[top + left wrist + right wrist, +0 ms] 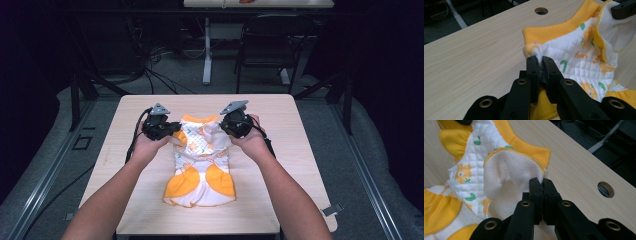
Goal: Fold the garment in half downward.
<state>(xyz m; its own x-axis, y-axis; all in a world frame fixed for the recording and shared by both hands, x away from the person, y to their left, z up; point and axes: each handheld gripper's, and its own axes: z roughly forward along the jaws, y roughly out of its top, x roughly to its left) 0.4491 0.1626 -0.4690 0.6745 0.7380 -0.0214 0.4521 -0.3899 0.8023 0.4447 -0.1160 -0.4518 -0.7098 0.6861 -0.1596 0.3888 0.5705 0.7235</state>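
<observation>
you hold a small yellow and white garment (201, 162) by its upper corners, mid-table, likely about to fold or spread it.
left gripper (540, 62) is clamped on the quilted edge by the collar; right gripper (541, 183) is clamped on the fleecy flap. next, lift and move both evenly. bare table (280, 200) lies all round; mind the cable hole (605, 189).

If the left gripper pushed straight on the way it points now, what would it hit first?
The left gripper is already shut on a fold of the garment, so that cloth bunches up first. Beyond it lies the yellow ribbed collar, then bare table; depth there is hard to judge.
</observation>
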